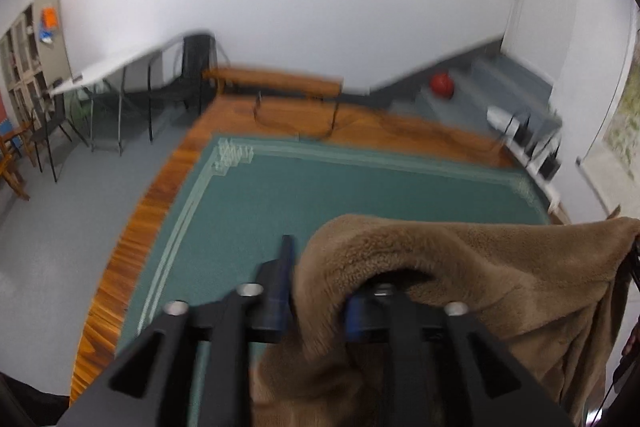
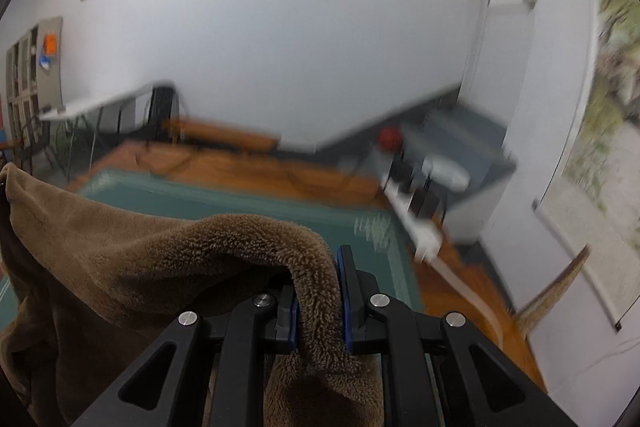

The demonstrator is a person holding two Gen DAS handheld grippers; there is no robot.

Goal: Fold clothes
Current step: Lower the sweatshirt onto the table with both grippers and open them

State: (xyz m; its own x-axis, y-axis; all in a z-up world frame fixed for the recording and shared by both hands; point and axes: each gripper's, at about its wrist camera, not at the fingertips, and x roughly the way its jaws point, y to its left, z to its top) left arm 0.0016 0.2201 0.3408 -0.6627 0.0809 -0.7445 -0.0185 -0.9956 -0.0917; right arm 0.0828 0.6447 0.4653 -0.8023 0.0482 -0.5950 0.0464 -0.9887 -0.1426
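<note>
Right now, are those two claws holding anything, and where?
Both grip one brown fleece garment along its upper edge: left gripper, right gripper.

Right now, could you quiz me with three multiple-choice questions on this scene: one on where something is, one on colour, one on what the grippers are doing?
1. Where is the red ball?
A. on the grey steps
B. on the rug
C. on the bench

2. What colour is the rug?
A. red
B. green
C. yellow

3. What are the grippers doing?
A. both open, idle
B. both pinching the brown fleece
C. holding a chair

Answers: 1 A, it sits on a step by the wall. 2 B, teal-green with pale borders. 3 B, left gripper and right gripper each have fleece between the fingers.
</note>
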